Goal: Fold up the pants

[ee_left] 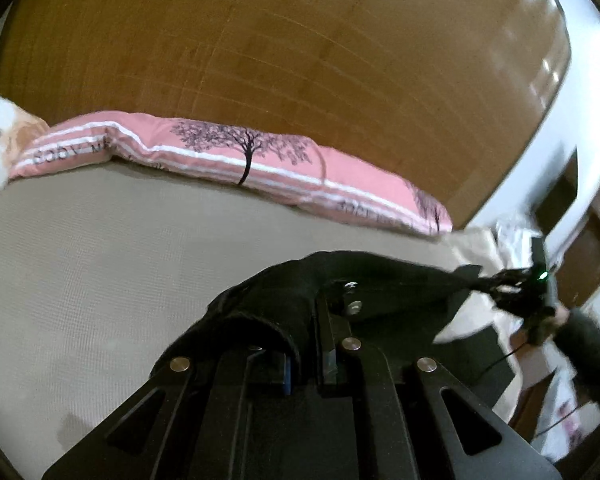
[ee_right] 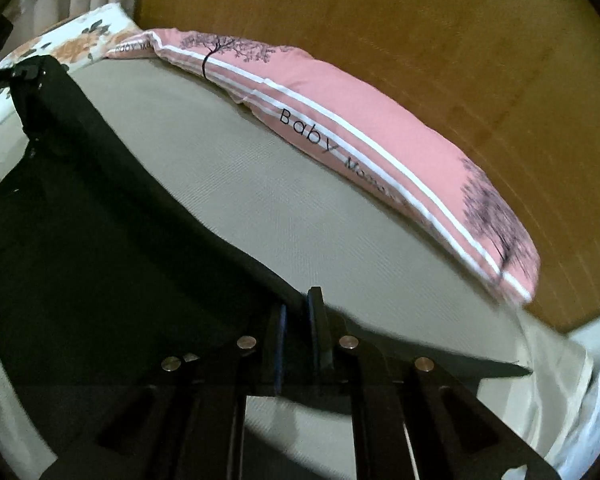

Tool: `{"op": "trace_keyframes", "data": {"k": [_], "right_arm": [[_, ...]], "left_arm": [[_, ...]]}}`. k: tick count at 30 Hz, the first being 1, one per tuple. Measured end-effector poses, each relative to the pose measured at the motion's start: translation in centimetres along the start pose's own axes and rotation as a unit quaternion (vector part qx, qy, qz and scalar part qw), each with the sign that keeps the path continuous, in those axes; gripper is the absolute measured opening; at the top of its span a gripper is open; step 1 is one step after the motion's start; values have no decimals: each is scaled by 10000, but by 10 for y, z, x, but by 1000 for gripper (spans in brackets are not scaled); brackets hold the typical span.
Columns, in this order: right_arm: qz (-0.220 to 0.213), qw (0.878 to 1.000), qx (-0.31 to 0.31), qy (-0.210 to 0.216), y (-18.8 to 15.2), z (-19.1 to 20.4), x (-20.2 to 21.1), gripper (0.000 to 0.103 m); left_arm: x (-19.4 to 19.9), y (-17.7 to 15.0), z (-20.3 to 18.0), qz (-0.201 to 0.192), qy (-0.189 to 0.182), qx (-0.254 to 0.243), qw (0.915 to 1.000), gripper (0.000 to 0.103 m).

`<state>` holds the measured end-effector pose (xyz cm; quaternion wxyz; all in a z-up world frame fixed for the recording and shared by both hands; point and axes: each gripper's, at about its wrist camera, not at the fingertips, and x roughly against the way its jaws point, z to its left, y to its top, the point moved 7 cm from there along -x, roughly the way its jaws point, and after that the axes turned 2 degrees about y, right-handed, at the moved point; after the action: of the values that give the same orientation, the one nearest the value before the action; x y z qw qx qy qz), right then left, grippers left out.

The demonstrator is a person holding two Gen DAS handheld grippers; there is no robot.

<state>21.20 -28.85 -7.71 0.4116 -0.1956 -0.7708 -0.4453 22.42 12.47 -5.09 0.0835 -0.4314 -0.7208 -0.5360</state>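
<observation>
Both claws have hold of the black pants (ee_right: 100,216) and carry them stretched between them above the bed (ee_left: 100,264), whose beige sheet lies bare beneath. The left claw (ee_left: 304,320) is pinched narrow on a thick hemmed edge of the cloth, which bunches over its fingers; it may be the waistband, but that cannot be told for sure. The right claw (ee_right: 298,320) is likewise closed tight, with a thin edge of the fabric caught between its pads. In the left wrist view the right claw shows far off at the right, gripping the other end of the taut cloth.

The step in hand looks to be the lift and spread: the pants are raised and pulled straight before being laid flat or doubled over. The next move probably calls for keeping both grips firm and the cloth taut while lowering it evenly onto the sheet, so that no crease is trapped.

Much stays unclear. The lower part of the pants hangs below both cameras, so the legs and their lie are hidden. Motion blur smears the right side of both views. A pink pillow (ee_right: 380,136) with a tree print lies against the wooden headboard (ee_left: 300,60), well apart from the pants.
</observation>
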Motion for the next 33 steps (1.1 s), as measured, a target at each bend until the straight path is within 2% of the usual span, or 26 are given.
{"op": "trace_keyframes", "data": {"k": [4,10,16,19,23,25,27,28,30,33], "right_arm": [[-8,9993,-373,59,-36,26,27,6],[305,9940,-983,360,-106,67,30,6],[742,9893,-1128,556,-151,99,8,6],[800,9903,-1060,419,-159,107,0,7],[761,9873,-1345,362,-158,103,0,12],[716,9862,-1452,333,-157,104,3,20],[664,9844,-1593,336,-158,106,9,35],[619,9840,-1639,334,-158,106,12,37],[507,9828,-1752,274,-160,106,23,40],[366,9763,-2091,418,-164,105,36,42]], "left_arm": [[24,-32,-14,180,-102,62,9998,8],[37,-98,-26,748,65,-275,9968,9],[24,-161,-24,1407,575,-830,9849,10],[24,-170,-25,1384,751,-917,9833,13],[28,-169,-24,1422,980,-830,9815,28],[33,-169,-23,1472,1110,-800,9796,36],[40,-171,-22,1514,1212,-718,9784,52],[44,-171,-20,1517,1260,-641,9783,55],[54,-173,-15,1495,1281,-384,9797,59],[72,-178,-12,1411,1032,276,9842,59]]}}
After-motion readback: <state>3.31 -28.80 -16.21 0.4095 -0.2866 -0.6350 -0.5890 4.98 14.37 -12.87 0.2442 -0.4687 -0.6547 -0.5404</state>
